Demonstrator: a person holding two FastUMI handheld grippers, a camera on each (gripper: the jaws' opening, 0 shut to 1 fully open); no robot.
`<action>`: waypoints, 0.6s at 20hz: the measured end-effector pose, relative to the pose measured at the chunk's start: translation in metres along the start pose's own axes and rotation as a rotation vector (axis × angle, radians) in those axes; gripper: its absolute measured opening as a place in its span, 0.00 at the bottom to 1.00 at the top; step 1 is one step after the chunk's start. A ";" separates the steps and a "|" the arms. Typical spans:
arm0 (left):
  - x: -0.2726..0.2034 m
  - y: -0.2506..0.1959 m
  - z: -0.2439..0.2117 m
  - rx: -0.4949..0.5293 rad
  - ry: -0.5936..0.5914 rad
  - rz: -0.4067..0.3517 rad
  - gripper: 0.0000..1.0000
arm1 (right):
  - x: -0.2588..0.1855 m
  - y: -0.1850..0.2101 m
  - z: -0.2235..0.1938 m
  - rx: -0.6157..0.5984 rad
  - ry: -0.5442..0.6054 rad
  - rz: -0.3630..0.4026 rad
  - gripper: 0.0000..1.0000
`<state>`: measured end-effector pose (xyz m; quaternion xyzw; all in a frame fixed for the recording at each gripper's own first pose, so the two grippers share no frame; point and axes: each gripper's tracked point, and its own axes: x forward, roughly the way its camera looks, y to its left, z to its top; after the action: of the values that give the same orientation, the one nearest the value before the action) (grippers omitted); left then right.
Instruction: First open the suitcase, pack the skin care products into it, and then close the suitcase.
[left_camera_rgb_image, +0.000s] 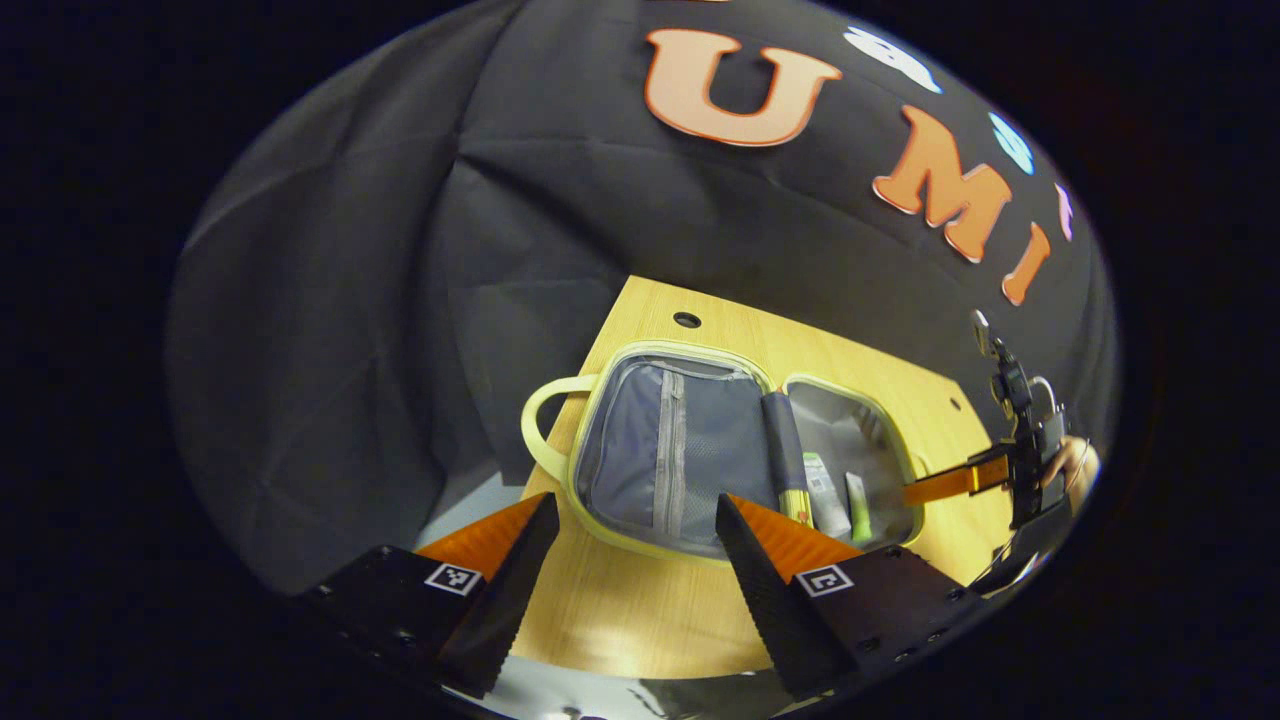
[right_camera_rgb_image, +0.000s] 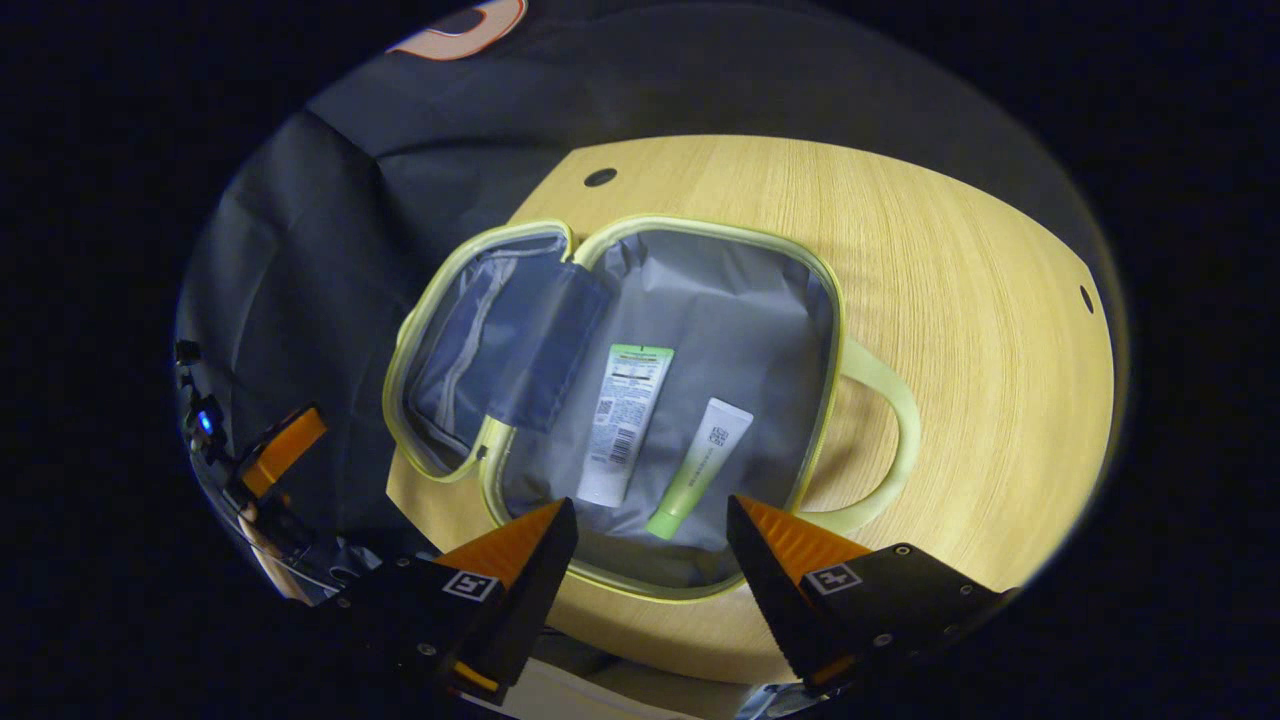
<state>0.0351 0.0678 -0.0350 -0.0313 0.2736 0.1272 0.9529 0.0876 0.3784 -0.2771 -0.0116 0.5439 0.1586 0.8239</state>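
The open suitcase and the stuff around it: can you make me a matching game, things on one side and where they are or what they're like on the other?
Things:
1. White tube with green top edge
2. Small pale green tube with white end
3. Pale yellow-green fabric suitcase
4. Right tool

Places or states:
A. Lying open on the light wooden table
B. Open, holding nothing, above the suitcase's near edge
C. Flat on the grey lining, nearer the lid
D. Flat on the grey lining, nearer the handle

Pairs: 1-C, 2-D, 3-A, 4-B
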 end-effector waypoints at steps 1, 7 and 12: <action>0.010 0.010 0.004 -0.041 0.004 -0.005 0.98 | -0.004 0.004 0.004 0.005 -0.024 0.007 0.96; 0.078 0.069 0.031 -0.371 0.002 -0.161 0.98 | -0.022 0.015 0.007 0.053 -0.080 0.008 0.96; 0.139 0.112 0.023 -0.543 0.074 -0.211 0.98 | -0.036 0.016 0.012 0.131 -0.104 0.012 0.96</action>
<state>0.1313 0.2097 -0.0876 -0.3179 0.2595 0.0948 0.9070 0.0809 0.3866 -0.2370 0.0535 0.5098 0.1279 0.8490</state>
